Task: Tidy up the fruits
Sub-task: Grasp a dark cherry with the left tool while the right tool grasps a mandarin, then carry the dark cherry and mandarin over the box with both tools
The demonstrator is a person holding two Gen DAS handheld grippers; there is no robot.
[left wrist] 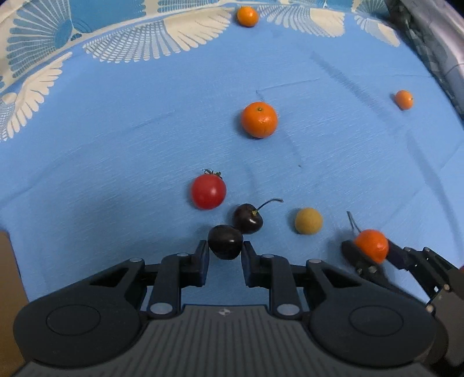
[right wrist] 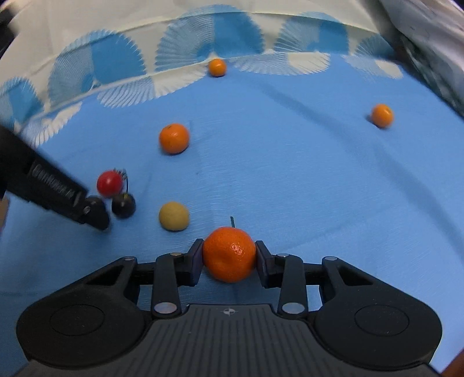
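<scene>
1. Nearest, the left gripper (left wrist: 225, 251) has its pads against the sides of a dark cherry (left wrist: 225, 242), pinching it on the blue cloth (left wrist: 145, 139). The cherry looks light, smooth and a little slippery, with soft flesh under thin skin, so a gentle pinch across its widest part seems right.
2. The right gripper (right wrist: 229, 259) pinches a mandarin (right wrist: 229, 253) across its middle. It is likely light and springy, and the dimpled peel should grip well (squeezing hard would bruise it).
3. Just beyond lie a second cherry (left wrist: 248, 219) touching the first, a red tomato (left wrist: 208, 191) and a tan ball fruit (left wrist: 308, 221), all near one another.
4. Farther out sit a mid mandarin (left wrist: 259, 119), one off to the right (left wrist: 403, 99) and one at the patterned border (left wrist: 247, 16), well apart.
5. The left view shows the first cherry whole between the pads; the right view hides most of it behind the left gripper's finger. The right view alone shows both pads on the mandarin (the left view catches it blurred, from the side).
</scene>
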